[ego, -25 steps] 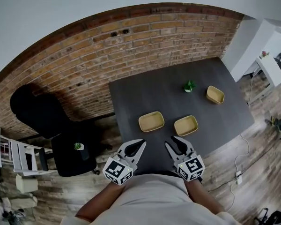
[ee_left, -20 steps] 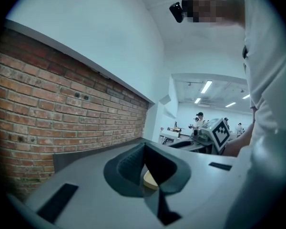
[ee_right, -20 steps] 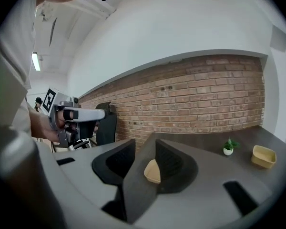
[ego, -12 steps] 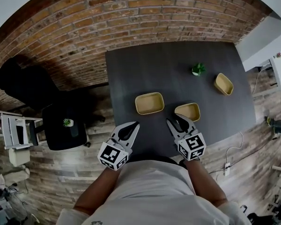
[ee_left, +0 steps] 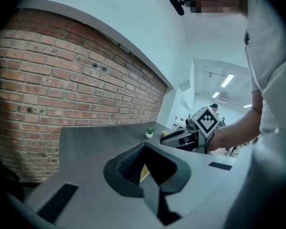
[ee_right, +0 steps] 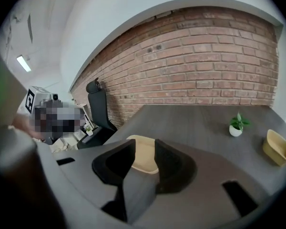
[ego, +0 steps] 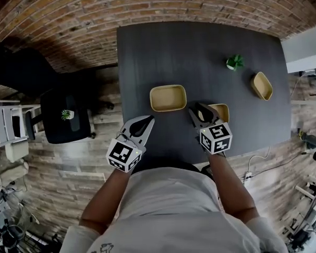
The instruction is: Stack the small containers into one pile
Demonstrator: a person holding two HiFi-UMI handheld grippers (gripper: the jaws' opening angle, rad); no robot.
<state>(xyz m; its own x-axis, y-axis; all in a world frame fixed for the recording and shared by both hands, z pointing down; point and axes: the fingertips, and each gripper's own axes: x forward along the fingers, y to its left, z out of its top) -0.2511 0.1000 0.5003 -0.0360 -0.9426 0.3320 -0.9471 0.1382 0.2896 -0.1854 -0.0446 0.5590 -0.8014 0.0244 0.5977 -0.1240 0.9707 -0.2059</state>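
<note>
Three tan containers sit apart on the dark table [ego: 163, 51]: a larger one [ego: 167, 98] at the middle left, one [ego: 221, 111] near the front edge, and one [ego: 262, 85] at the right. My right gripper [ego: 199, 111] is open over the left side of the front container, nothing held. In the right gripper view a tan container [ee_right: 144, 159] shows through the gap ahead of the right gripper [ee_right: 144, 152]. My left gripper [ego: 146, 122] is shut and empty at the front edge, below the larger container. A tan sliver [ee_left: 142, 173] shows behind the left gripper [ee_left: 144, 146].
A small potted plant [ego: 234, 62] stands at the back right of the table, also the plant [ee_right: 236, 125]. A brick wall [ego: 147, 4] runs behind the table. A black chair [ego: 63, 121] with a little plant stands left of it, on wooden floor.
Both grippers have moved forward over the table's front edge. The right one now overlaps the front container. The containers have not moved on the table.
</note>
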